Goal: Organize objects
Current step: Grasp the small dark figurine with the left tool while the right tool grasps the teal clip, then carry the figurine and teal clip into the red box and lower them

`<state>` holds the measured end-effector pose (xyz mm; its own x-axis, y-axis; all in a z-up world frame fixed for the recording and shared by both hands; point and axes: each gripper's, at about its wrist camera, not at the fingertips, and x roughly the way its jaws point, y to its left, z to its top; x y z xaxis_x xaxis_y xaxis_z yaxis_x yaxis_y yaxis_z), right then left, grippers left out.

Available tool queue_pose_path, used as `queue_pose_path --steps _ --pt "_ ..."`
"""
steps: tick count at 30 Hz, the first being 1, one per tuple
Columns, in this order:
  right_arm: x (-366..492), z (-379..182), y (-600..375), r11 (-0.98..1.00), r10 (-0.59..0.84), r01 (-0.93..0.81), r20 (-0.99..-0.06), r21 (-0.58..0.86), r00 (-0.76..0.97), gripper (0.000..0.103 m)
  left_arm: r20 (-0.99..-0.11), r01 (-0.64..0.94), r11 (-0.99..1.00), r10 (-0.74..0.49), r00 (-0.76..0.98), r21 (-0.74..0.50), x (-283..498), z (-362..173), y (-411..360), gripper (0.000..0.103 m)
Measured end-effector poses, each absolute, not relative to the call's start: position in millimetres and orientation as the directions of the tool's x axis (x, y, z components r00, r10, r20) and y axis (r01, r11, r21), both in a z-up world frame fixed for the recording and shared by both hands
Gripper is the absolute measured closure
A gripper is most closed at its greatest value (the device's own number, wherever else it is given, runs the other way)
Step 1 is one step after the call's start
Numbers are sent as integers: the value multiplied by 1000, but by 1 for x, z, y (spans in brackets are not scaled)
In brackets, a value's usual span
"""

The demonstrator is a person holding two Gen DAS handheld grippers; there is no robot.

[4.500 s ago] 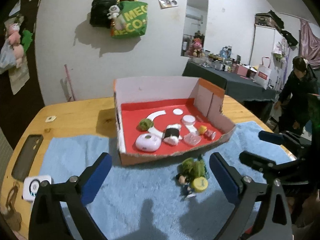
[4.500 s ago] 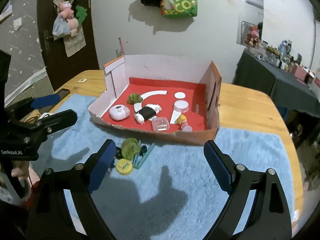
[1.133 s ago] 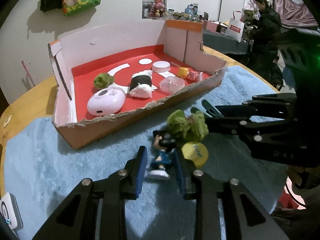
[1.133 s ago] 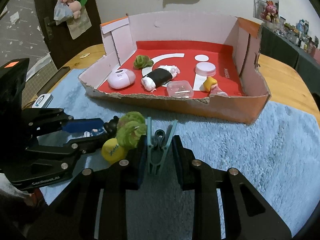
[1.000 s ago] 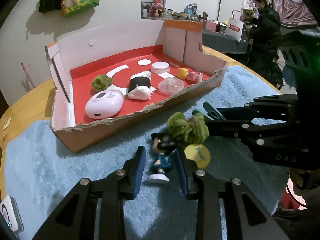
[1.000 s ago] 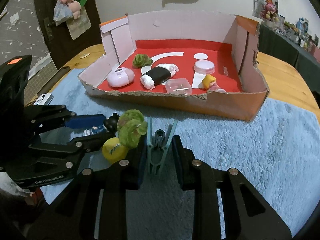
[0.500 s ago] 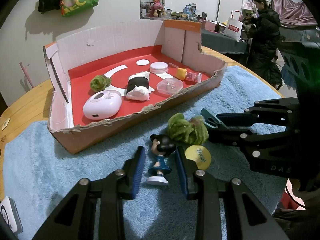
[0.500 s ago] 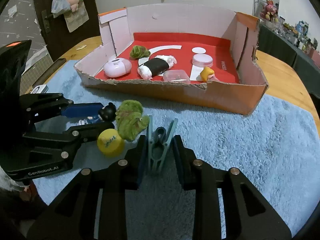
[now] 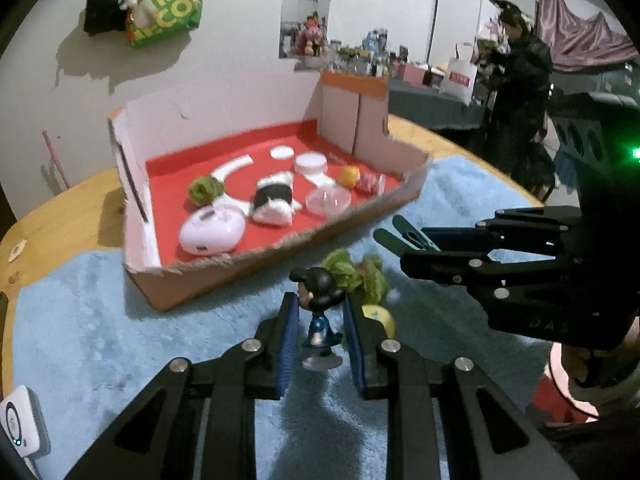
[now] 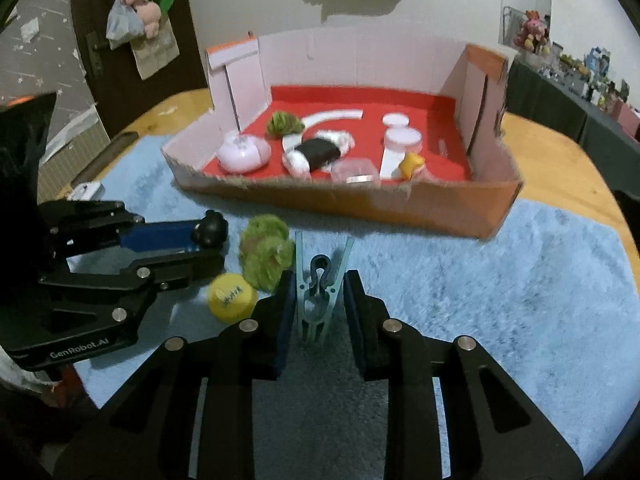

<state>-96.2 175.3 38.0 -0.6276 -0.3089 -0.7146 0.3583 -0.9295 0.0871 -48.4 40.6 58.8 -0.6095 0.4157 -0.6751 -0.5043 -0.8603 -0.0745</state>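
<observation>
My left gripper (image 9: 319, 312) is shut on a small black-haired figurine (image 9: 320, 320), held just above the blue mat (image 9: 100, 320). My right gripper (image 10: 319, 284) is shut on a teal clothes peg (image 10: 318, 292), whose prongs stick up between the pads. A green pompom (image 10: 266, 254) and a yellow round cap (image 10: 231, 298) lie on the mat between the two grippers. Behind them stands the cardboard box with a red floor (image 9: 168, 168), holding a white oval device (image 9: 212, 234), a black-and-white plush (image 9: 274, 200), another green pompom (image 9: 205, 189) and small lids.
The mat covers a round wooden table (image 9: 60, 208). A white device (image 9: 18, 420) lies at the mat's left edge and a dark phone (image 10: 108, 152) on the table. A person in dark clothes (image 9: 516, 92) stands by a cluttered table at the back right.
The left gripper closed on the figurine and lifted it slightly off the mat. The right gripper stayed shut on the peg with little movement.
</observation>
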Motion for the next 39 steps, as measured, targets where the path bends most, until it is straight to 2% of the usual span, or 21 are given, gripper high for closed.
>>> queue_pose_path --steps 25,31,39 --pt "-111 90 180 -915 -366 387 -645 117 -671 80 -625 -467 -872 447 -640 -146 -80 106 35 79" --pt "-140 108 180 -912 -367 397 -647 108 -668 80 -629 -447 -885 421 -654 -128 -120 127 45 79" --pt "-215 121 184 -928 -312 364 -711 84 -630 80 -698 -381 -917 352 -624 -122 -199 133 58 79"
